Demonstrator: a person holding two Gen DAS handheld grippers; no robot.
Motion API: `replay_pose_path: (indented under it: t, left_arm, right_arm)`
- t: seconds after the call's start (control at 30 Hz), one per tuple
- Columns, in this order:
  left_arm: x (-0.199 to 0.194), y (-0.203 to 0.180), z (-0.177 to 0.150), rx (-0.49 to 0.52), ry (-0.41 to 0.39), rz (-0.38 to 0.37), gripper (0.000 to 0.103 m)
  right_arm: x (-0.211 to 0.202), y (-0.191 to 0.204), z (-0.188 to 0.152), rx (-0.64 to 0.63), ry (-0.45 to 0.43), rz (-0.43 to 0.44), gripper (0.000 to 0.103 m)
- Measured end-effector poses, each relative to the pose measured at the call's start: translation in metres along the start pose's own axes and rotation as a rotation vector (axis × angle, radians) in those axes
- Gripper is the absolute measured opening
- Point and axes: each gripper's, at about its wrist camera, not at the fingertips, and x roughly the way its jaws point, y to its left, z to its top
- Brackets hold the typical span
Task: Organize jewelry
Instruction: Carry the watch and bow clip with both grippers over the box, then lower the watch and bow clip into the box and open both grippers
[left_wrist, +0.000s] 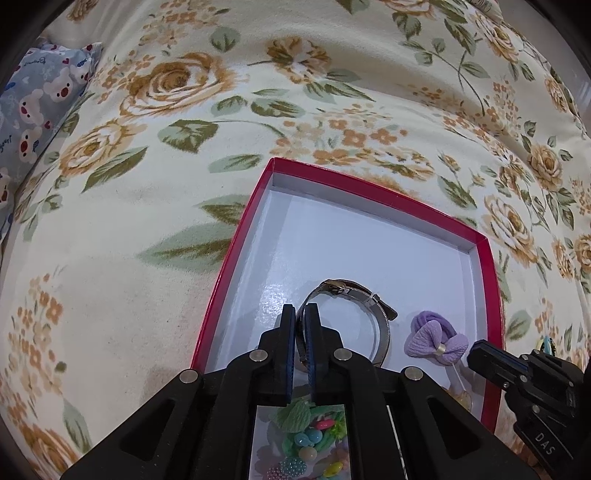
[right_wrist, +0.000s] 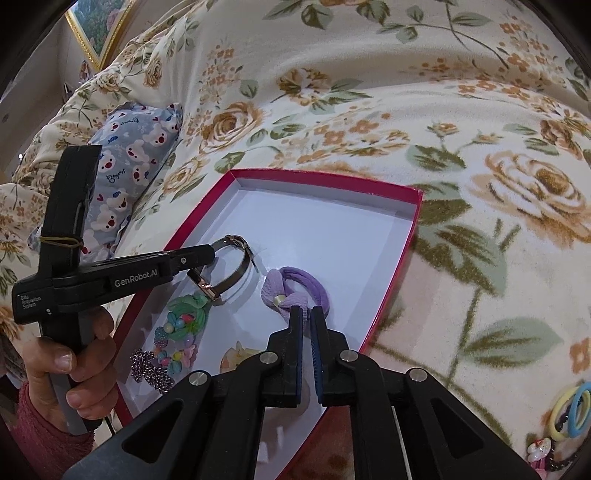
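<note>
The watch (right_wrist: 229, 266) lies inside the red box (right_wrist: 413, 236) on the bed (right_wrist: 480, 147), its band curved into a loop, with the left tongs (left_wrist: 301, 314) closed to a narrow slit over the band's near-left arc; whether the pads pinch it I cannot tell. Just right of it, the purple hair tie (right_wrist: 295, 288) sits directly ahead of the right tongs (right_wrist: 306, 314), whose tips are nearly together and touching its near edge. Loose hair ties (right_wrist: 570, 410) wait on the bed near right, closer to the right hand.
</note>
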Motion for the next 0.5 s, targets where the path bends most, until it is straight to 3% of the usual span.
replay_pose_path:
  t: [0.07,0.13,0.2,0.5]
  left_arm:
    - [-0.002,-0.001,0.0,-0.005,-0.002,-0.002,0.009]
    - [-0.005,0.0,-0.001,-0.016,-0.009,0.0,0.024]
    - [-0.009,0.001,-0.002,-0.025,-0.025,0.005,0.031]
    - [-0.031,-0.002,-0.018,-0.043,-0.054,0.005,0.033]
  right_arm:
    - [-0.007,0.0,0.0,0.006,-0.016,0.002,0.015]
    - [-0.013,0.0,0.0,0.014,-0.032,0.002,0.025]
    - [-0.02,-0.001,-0.001,0.024,-0.049,0.002,0.033]
    - [-0.051,-0.012,-0.013,0.073,-0.095,0.0,0.037]
